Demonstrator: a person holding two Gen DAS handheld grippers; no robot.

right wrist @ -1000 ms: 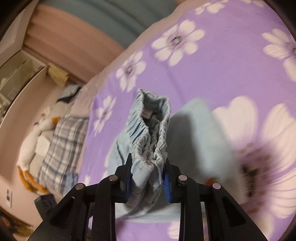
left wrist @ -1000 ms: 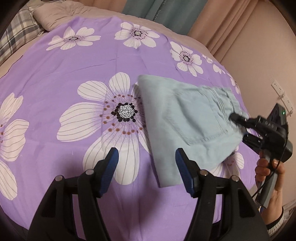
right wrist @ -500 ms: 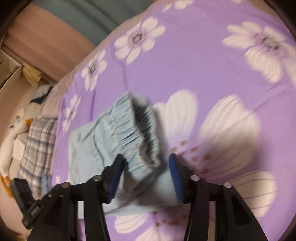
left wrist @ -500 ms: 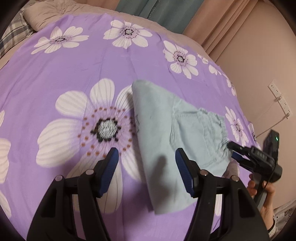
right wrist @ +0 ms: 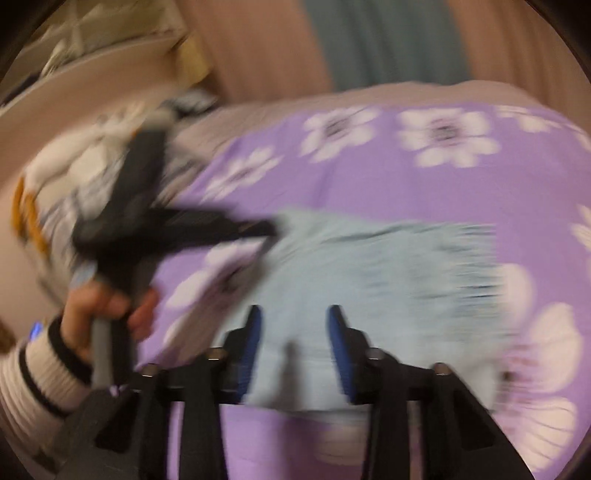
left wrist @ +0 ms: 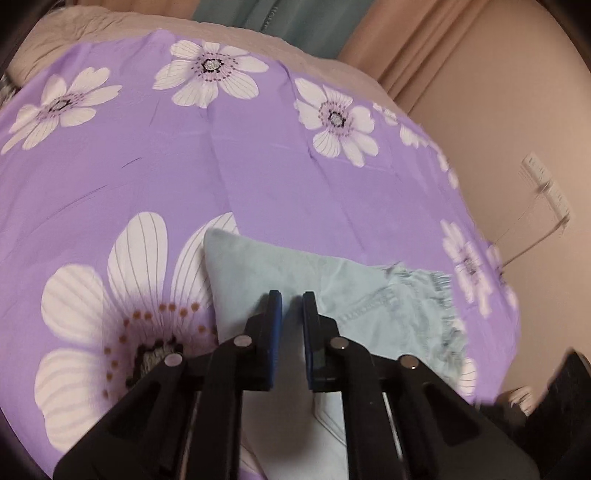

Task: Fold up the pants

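The pale blue pants (left wrist: pixel 369 295) lie folded flat on the purple flowered bedspread (left wrist: pixel 258 166), with the gathered waistband (left wrist: pixel 439 295) at the right. My left gripper (left wrist: pixel 291 299) hovers over the left half of the pants, shut, and I see no cloth pinched between its blue pads. The right wrist view is blurred by motion. There the pants (right wrist: pixel 369 266) lie below my right gripper (right wrist: pixel 294 314). Its jaws are closing, the pads stand apart and press on nothing. The left gripper (right wrist: pixel 267 232) shows there too, at the pants' left edge, held by a hand (right wrist: pixel 92 314) in a striped sleeve.
Pillows and a white and orange plush toy (right wrist: pixel 74 173) lie at the head of the bed. Curtains (left wrist: pixel 388 33) hang behind it. A wall with sockets and a cable (left wrist: pixel 546 192) runs close along the bed's right edge.
The right gripper let go of the raised waistband, which now lies flat, then rolled level and drew back. The left gripper moved forward over the pants and shut.
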